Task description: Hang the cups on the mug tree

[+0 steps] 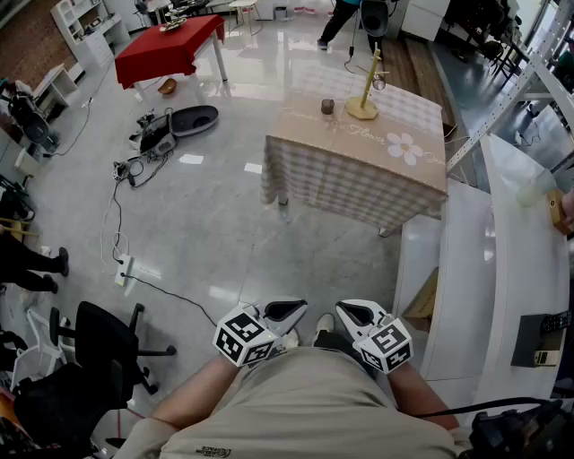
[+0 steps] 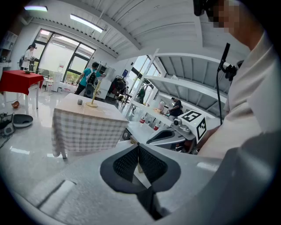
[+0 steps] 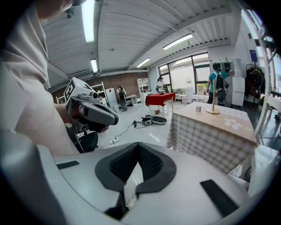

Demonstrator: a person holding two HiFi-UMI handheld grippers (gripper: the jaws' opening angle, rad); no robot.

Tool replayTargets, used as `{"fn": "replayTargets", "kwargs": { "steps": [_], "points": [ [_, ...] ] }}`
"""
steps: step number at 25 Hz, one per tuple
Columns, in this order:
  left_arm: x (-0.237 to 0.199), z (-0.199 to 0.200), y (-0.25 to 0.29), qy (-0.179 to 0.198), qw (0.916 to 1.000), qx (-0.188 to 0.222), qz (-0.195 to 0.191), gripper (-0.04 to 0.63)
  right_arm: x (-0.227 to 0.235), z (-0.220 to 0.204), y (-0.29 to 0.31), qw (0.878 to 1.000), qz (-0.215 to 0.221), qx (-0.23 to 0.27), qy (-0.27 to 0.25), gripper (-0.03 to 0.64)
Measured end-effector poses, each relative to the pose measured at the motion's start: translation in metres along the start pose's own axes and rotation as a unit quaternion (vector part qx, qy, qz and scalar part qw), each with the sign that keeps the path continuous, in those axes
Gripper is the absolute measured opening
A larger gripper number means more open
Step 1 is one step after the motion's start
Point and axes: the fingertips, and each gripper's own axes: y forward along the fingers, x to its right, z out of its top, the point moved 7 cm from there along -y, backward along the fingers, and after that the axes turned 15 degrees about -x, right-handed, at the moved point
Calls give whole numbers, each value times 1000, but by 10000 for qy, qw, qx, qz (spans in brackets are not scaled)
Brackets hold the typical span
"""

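A wooden mug tree (image 1: 364, 88) stands on the far table with the checked cloth (image 1: 359, 166); a glass cup (image 1: 380, 82) seems to hang on it. A small dark cup (image 1: 327, 106) sits on the cloth to its left. Both grippers are held close to my body, far from the table. My left gripper (image 1: 291, 310) is shut with nothing in it, and my right gripper (image 1: 348, 312) is shut and empty too. The left gripper view shows its pads (image 2: 130, 161) pressed together, with the mug tree (image 2: 92, 100) far off. In the right gripper view the pads (image 3: 148, 161) meet; the mug tree (image 3: 213, 104) and cup (image 3: 198, 108) lie beyond.
A white counter (image 1: 502, 260) runs along the right. On the left floor are an office chair (image 1: 106, 345), a power strip with cables (image 1: 124, 269) and a dark round device (image 1: 184, 121). A red table (image 1: 170, 47) and a person (image 1: 345, 13) are at the back.
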Motion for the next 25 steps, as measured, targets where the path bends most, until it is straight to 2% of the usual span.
{"fn": "replayTargets", "kwargs": {
  "steps": [9,13,18,25],
  "points": [
    [-11,-12,-6,-248,9995,113,-163,9,-1,12,7,9999,-137,15,-47,14],
    [-20,-11,-3,-284,9995,158,-48,10,10,11,11,9998,-154,-103,56,14],
    [-47,8,13,-369,9992,107,61,11,50,25,22,9997,-99,-92,222,15],
    [-91,80,51,-342,9986,21,398,11,141,71,30,9993,-166,304,171,34]
  ]
}}
